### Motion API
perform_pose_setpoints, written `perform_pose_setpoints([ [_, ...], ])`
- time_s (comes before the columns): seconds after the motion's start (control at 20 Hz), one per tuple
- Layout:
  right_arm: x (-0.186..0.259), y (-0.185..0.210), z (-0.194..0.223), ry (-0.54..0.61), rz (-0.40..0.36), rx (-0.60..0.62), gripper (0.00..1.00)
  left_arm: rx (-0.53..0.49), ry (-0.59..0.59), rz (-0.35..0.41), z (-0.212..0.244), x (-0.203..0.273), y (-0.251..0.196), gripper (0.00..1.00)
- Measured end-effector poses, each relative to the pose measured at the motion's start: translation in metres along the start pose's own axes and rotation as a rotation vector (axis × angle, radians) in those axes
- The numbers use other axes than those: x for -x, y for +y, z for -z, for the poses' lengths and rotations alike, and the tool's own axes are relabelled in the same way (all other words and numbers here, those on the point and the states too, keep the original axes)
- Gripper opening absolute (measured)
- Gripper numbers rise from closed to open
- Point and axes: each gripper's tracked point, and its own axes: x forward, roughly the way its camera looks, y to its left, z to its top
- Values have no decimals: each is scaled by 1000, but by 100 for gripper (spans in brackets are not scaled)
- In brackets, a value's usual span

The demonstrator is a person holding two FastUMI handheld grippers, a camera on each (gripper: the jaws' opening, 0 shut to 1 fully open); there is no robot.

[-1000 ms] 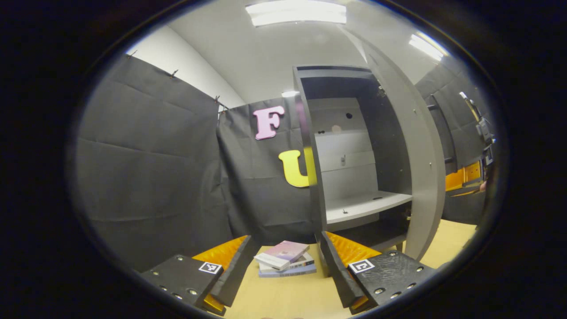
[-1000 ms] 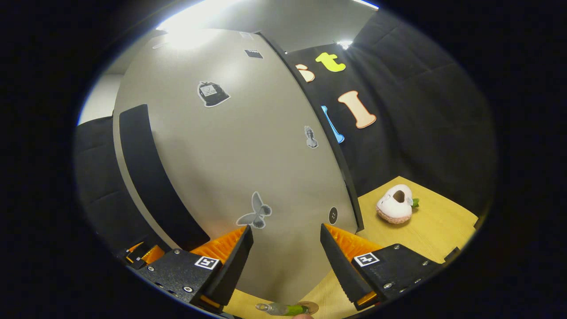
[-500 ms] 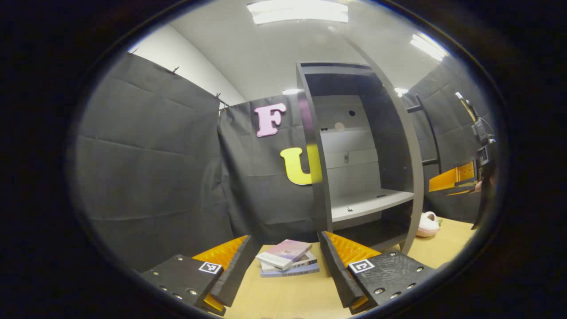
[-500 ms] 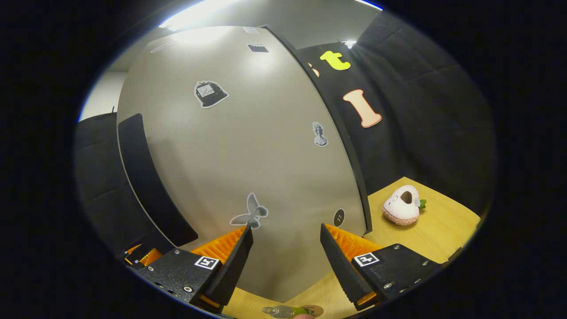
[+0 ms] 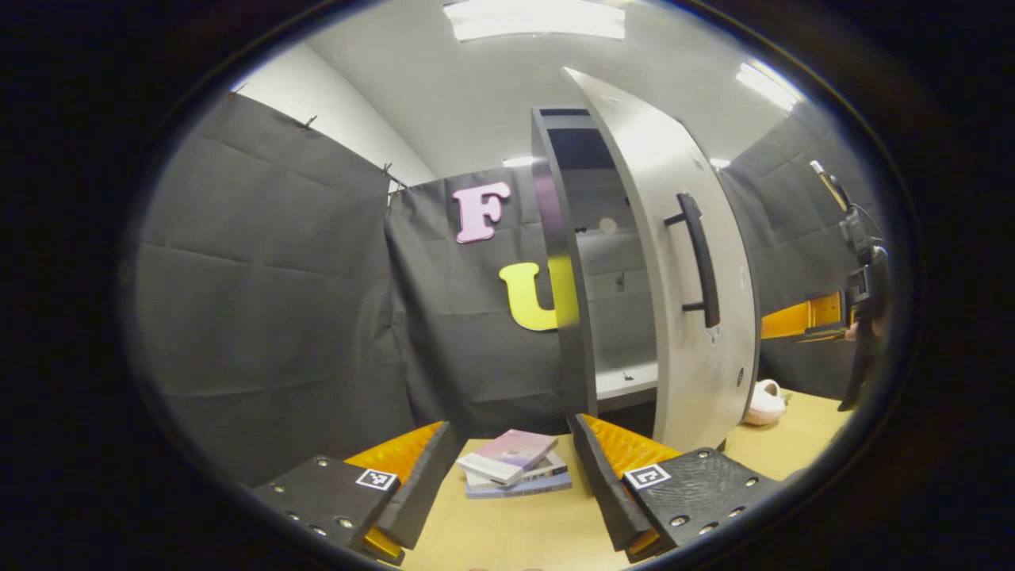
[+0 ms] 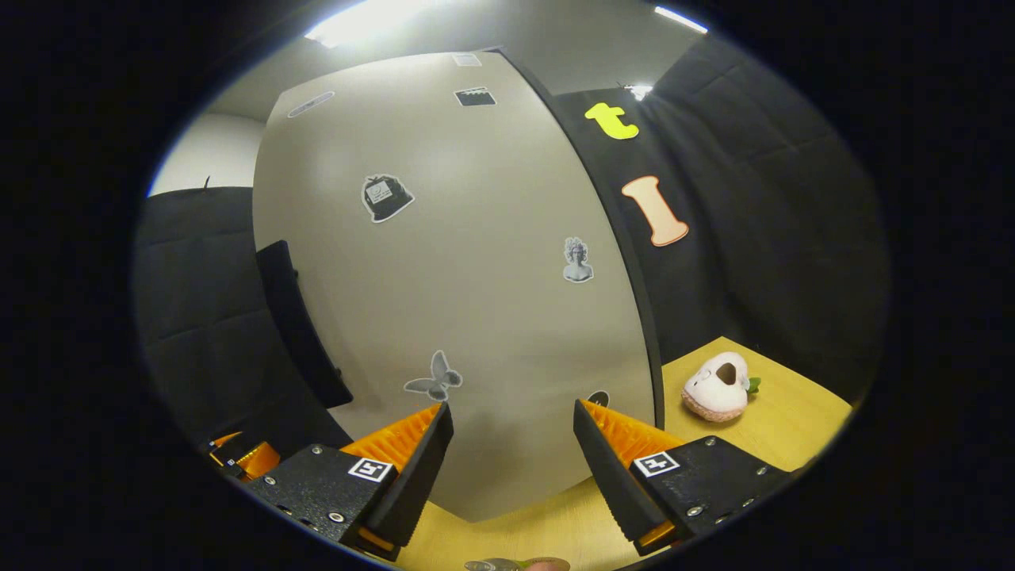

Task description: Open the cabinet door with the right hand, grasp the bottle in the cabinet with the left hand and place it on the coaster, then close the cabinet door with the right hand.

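Left gripper: jaws spread, holding nothing, over the counter; books just ahead. Right gripper: jaws spread, holding nothing, near the half-shut door. Bottle low at the right gripper view's edge. Cabinet behind.

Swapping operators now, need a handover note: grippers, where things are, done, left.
Left gripper: open, empty, over the table near the books.
Right gripper: open, facing the cabinet door, not gripping it.
Bottle: at the bottom edge of the right gripper view; coaster contact unclear.
Done: bottle is out of the cabinet.
Left: door is partly closed; push it fully shut.
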Motion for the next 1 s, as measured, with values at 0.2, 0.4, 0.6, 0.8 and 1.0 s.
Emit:
perform_pose_setpoints([
  [0.2, 4, -9, -7, -34, 46, 32, 94, 25, 10, 53, -2, -7, -20, 91],
  [0.4, 4, -18, -18, -74, 88, 90, 95, 36, 23, 87, -8, -20, -43, 91],
  [0.6, 1, -27, -23, -87, 122, 122, 95, 53, 33, 113, -17, -30, -73, 88],
  [0.8, -11, -28, -32, -82, 102, 195, 95, 72, 14, 106, -34, -37, -99, 88],
  [1.0, -25, -33, -39, -93, 91, 193, 95, 52, 15, 82, -46, -48, -132, 88],
])
